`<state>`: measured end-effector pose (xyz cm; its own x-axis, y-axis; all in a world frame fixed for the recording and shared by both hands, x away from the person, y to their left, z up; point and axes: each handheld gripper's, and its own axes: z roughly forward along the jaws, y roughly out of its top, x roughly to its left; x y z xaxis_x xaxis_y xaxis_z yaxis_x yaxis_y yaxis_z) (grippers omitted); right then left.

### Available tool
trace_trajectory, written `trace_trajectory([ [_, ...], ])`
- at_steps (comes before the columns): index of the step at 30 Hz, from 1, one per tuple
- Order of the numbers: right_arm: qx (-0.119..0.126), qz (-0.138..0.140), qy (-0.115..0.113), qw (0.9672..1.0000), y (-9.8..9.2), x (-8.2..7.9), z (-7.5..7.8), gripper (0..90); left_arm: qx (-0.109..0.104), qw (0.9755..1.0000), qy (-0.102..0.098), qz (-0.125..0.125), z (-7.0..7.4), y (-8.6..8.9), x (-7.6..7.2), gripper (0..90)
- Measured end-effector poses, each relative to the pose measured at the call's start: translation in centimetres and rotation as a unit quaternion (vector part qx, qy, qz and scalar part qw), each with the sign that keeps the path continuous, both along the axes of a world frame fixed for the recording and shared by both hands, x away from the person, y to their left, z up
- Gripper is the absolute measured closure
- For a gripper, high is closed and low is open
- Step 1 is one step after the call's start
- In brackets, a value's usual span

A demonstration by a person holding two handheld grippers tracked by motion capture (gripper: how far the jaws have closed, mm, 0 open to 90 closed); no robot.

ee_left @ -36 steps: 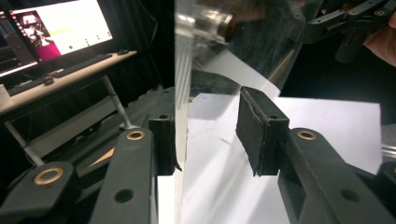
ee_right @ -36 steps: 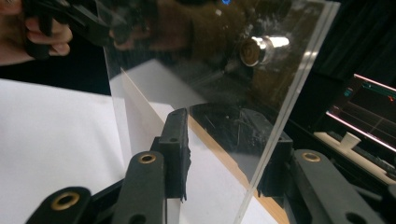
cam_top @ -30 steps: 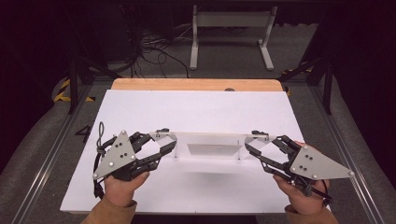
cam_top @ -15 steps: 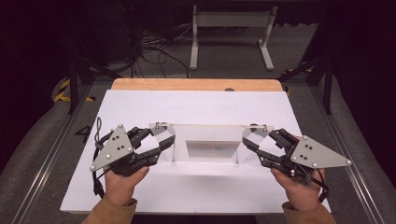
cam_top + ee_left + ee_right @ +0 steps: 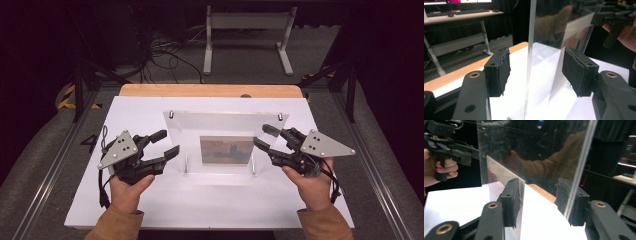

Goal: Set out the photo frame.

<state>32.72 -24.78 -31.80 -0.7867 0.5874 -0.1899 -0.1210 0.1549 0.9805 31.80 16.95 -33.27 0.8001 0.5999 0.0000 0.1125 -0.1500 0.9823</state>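
Note:
A clear acrylic picture frame (image 5: 220, 127) stands upright on the white table (image 5: 150, 210), with a small reddish picture (image 5: 227, 150) low in its middle. My left gripper (image 5: 168, 143) is at the frame's left edge and my right gripper (image 5: 263, 136) at its right edge. In the left gripper view the panel's edge (image 5: 529, 57) rises between the two pads (image 5: 499, 72), clear of both. In the right gripper view the panel edge (image 5: 579, 180) stands close in front of the right-hand pad (image 5: 571, 202). Both sets of jaws have just been opening, with the panel still between them.
A wooden strip (image 5: 210, 90) runs along the table's far edge. Behind it, on the dark floor, are a white stand (image 5: 245, 30) and loose cables (image 5: 165, 55). Metal rails (image 5: 55, 165) flank the table. Two small metal studs cap the frame's top corners.
The frame has gone from lying low and tipped to standing upright farther back, so its picture now shows. Both hands moved with it, and both grippers' jaws stand wider.

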Motion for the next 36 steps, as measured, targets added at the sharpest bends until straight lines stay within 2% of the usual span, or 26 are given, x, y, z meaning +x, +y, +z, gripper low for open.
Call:
trace_trajectory([
  [3,-0.007,0.003,-0.002,1.0000,0.1,0.3,-0.1,54.8,0.007,0.9999,0.005,0.005,-0.5,0.2,0.1,39.6],
  [6,-0.020,-0.007,-0.004,0.9998,0.3,0.9,-0.5,54.4,0.012,0.9998,0.014,0.010,-1.0,0.7,0.2,39.5],
  [9,-0.012,-0.005,0.007,0.9999,0.4,1.7,-1.0,54.6,0.020,0.9994,0.023,0.015,-1.5,1.1,0.3,39.6],
  [16,-0.007,-0.011,0.014,0.9998,0.4,2.6,-1.4,52.6,0.021,0.9990,0.035,0.017,-2.1,1.5,0.3,40.7],
  [22,-0.011,-0.024,0.020,0.9994,0.3,3.2,-1.9,50.0,0.025,0.9987,0.040,0.020,-2.3,1.8,0.5,40.7],
  [36,-0.002,-0.055,0.041,0.9976,-0.5,4.0,-2.6,42.5,0.027,0.9982,0.048,0.022,-2.8,2.2,0.7,40.7],
])
